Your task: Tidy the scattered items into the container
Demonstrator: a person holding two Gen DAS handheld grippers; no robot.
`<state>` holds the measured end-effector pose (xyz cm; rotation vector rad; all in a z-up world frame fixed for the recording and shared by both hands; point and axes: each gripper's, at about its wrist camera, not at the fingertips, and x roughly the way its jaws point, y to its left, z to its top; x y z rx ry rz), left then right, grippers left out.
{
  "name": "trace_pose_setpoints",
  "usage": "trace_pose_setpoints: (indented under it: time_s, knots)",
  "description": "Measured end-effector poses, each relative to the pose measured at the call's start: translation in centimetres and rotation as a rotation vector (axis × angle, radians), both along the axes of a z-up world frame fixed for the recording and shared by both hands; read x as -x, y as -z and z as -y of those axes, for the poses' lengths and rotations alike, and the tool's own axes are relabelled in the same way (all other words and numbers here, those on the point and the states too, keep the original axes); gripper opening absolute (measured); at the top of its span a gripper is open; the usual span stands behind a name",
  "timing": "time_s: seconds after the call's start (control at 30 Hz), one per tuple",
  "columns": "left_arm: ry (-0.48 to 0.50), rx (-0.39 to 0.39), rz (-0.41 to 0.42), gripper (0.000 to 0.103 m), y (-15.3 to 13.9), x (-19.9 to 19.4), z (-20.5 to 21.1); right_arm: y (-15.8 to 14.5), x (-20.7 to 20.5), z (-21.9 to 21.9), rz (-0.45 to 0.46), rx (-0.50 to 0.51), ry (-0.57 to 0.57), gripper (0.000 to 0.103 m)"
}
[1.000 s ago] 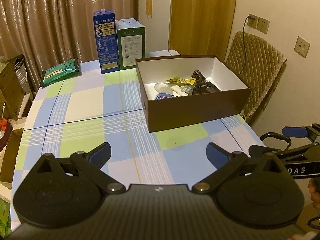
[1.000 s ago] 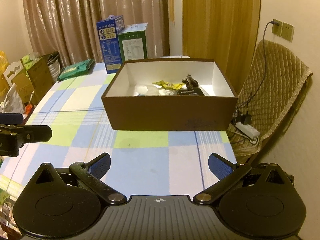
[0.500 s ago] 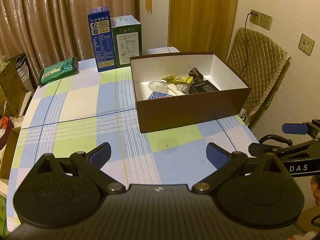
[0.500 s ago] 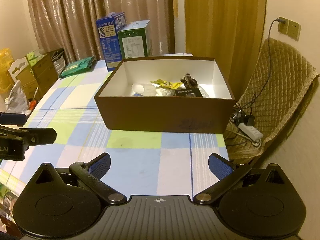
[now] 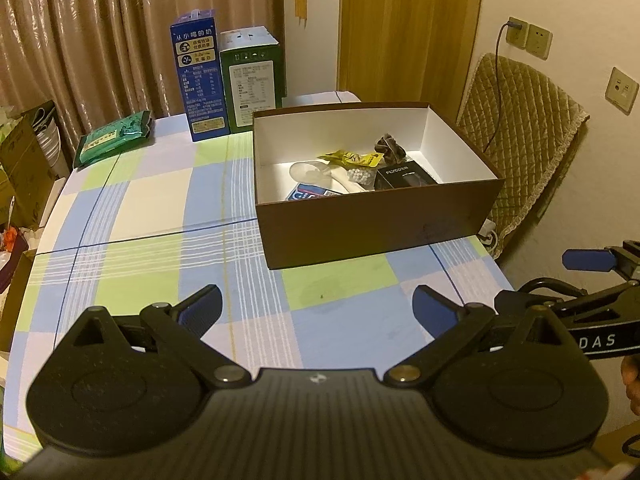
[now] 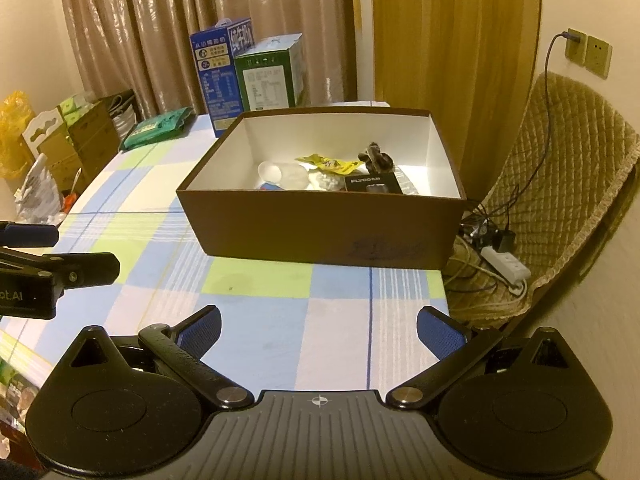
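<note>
Both hand-held grippers, left [image 5: 316,304] and right [image 6: 319,326], pull back, jaws wide, empty. Small items sit inside the box [image 6: 324,236] on the bench [image 5: 160,216]; tidying looks finished, next just retreat.

Warm yellowish indoor light, moderately dim, in both wrist views. White inner walls of the box [image 5: 452,136] are the brightest surface; its floor glows near the far wall. Box front face [image 6: 320,232] is in shade. Soft sheen streaks on the curtains [image 5: 100,40]. Strong fisheye bending: door edge and wall curve toward the frame borders, corners vignette to black. Checked tablecloth [image 6: 280,320] is sharp; fine print on the cartons [image 5: 198,76] is only partly legible. No motion blur.
</note>
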<state>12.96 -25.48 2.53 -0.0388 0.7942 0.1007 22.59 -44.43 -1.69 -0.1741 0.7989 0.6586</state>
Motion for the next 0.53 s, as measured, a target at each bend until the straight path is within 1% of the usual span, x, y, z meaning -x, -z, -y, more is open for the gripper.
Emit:
trace_pose_setpoints:
  time_s: [0.53]
  knots:
    - [-0.008, -0.002, -0.007, 0.100, 0.6, -2.0, 1.2, 0.8, -2.2, 0.5, -0.026, -0.010, -0.017, 0.101]
